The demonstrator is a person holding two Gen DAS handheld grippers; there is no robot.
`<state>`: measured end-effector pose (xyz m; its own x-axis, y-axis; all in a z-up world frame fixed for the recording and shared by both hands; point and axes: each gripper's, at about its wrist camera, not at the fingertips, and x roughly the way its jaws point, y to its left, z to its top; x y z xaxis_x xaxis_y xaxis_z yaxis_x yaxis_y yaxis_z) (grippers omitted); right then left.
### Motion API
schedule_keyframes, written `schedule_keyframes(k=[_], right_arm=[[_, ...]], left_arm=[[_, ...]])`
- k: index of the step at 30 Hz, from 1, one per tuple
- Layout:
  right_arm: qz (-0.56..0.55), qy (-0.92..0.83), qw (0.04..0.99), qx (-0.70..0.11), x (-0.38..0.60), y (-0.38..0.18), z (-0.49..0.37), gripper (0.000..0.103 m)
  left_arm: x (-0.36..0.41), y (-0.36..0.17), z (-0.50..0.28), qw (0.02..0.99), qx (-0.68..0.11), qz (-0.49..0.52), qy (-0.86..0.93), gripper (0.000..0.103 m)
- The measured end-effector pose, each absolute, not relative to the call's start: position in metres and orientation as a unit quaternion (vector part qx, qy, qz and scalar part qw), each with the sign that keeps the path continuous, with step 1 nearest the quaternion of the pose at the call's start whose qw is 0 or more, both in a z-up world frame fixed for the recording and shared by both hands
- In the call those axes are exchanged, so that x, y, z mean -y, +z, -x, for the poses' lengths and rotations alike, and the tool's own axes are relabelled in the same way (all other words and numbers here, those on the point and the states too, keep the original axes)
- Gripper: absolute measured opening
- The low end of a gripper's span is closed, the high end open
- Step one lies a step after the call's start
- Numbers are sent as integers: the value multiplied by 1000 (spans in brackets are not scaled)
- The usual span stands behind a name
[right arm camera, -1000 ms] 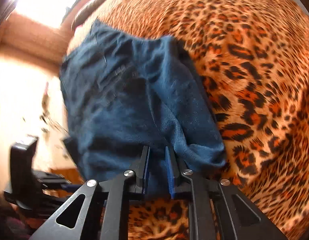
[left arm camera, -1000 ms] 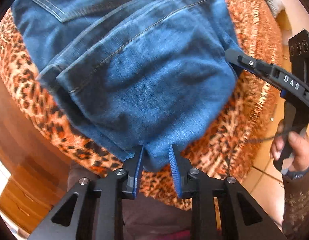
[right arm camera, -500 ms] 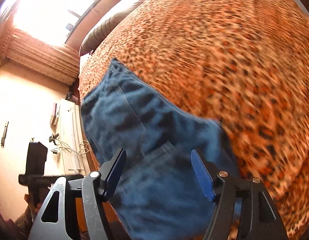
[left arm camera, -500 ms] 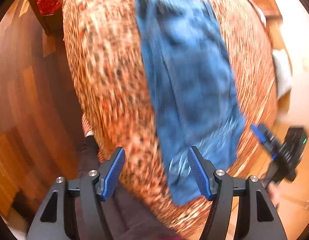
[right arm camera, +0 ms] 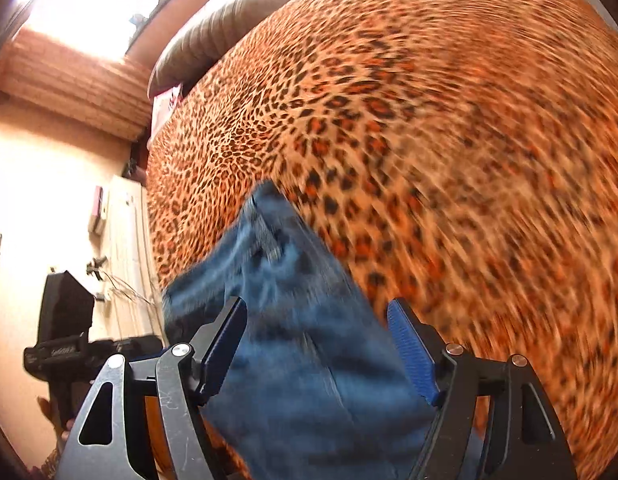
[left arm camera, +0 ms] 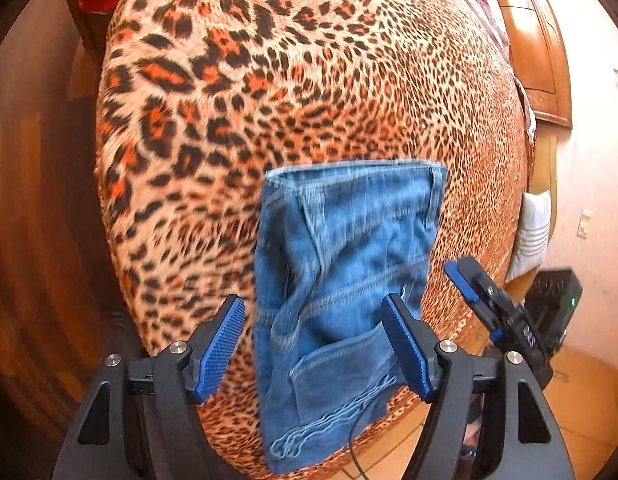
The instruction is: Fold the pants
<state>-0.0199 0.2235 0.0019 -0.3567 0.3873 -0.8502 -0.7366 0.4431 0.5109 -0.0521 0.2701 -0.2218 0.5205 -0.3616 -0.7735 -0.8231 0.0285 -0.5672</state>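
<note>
The blue jeans (left arm camera: 341,280) lie folded in a short stack on the leopard-print bedspread (left arm camera: 309,80), near its front edge, with a frayed hem hanging at the bottom. My left gripper (left arm camera: 313,320) hovers above them, its jaws opening wide, the pads clear of the cloth. In the right wrist view the jeans (right arm camera: 293,280) look blurred below my right gripper (right arm camera: 317,312), whose jaws are also opening with nothing pressed between them. The right gripper (left arm camera: 475,300) also shows at the bed's right edge, and the left gripper (right arm camera: 89,350) at the far left.
The bedspread (right arm camera: 429,120) covers a wide bed. Wooden floor (left arm camera: 37,200) lies left of it, tiles (left arm camera: 581,400) at the lower right. A white pillow (left arm camera: 533,232) and a wooden cabinet (left arm camera: 537,60) stand to the right. A dark headboard cushion (right arm camera: 213,36) lies at the far end.
Both grippers were shut on the jeans' edge; they have let go, opened wide and pulled back. The jeans now lie folded on the bed, farther from both cameras.
</note>
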Motion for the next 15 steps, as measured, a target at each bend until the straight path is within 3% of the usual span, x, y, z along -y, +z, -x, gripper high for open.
schedule_keyframes(k=[10, 11, 12, 13, 14, 15], right_arm=[[259, 555, 486, -623, -319, -34, 50, 75], [281, 564, 487, -605, -324, -34, 57, 71], [307, 569, 493, -583, -329, -33, 65, 55], [322, 572, 494, -570, -331, -32, 70, 41], [328, 573, 494, -565, -333, -31, 73, 31], [325, 577, 493, -565, -332, -28, 74, 29]], left_arm=[[-295, -251, 39, 551, -454, 660, 233, 73], [-294, -250, 36, 557, -454, 653, 239, 73], [-292, -248, 32, 568, -451, 645, 242, 61], [-289, -245, 28, 580, -461, 625, 246, 29], [-287, -243, 25, 587, -472, 610, 246, 25], [-285, -241, 25, 595, -473, 603, 242, 22]])
